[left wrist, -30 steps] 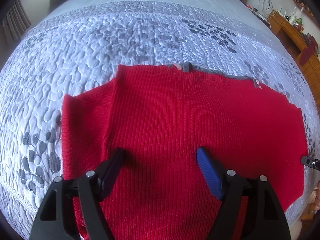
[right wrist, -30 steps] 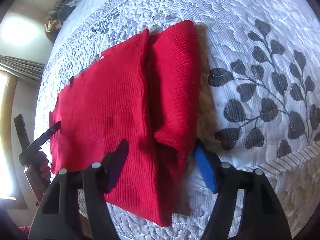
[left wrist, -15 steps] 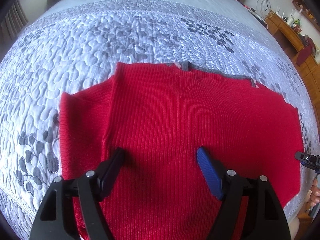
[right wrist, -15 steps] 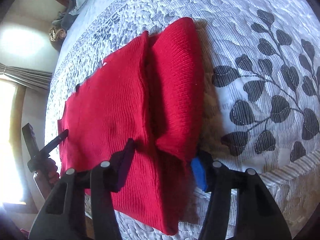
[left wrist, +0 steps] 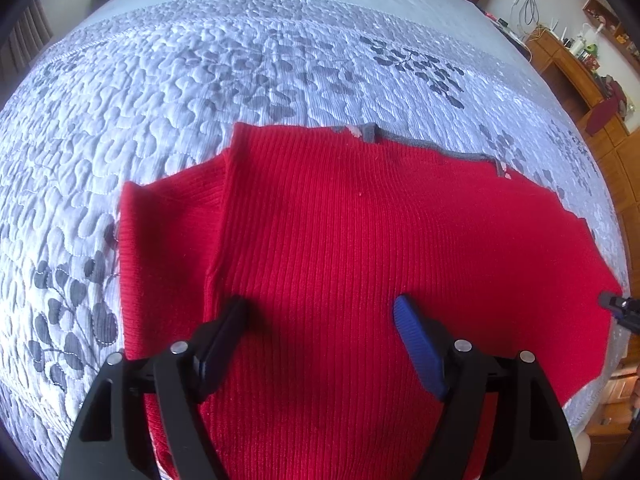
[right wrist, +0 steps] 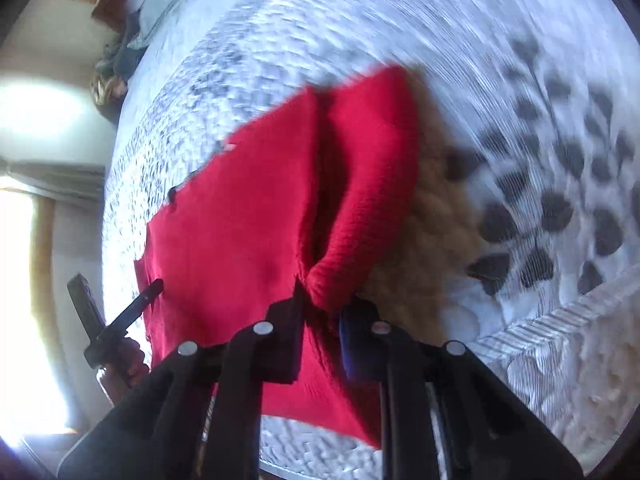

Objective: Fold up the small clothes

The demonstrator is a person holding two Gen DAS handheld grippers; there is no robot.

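Red sweater [left wrist: 360, 260] lies on the quilted bedspread [left wrist: 200, 80]; right hand-held gripper [right wrist: 320, 312] pinches its sleeve, left hand-held gripper [left wrist: 320, 320] gapes.

No text, label, brand, number or sign can be read in either view. The small pink-and-white patch at the grey neckline of the red sweater [left wrist: 360, 248] may be a tag, but nothing on it is legible, and the right wrist view is blurred.

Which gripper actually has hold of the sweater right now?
The right gripper: shut on the red sweater's bunched fold. The left gripper hangs open above it.
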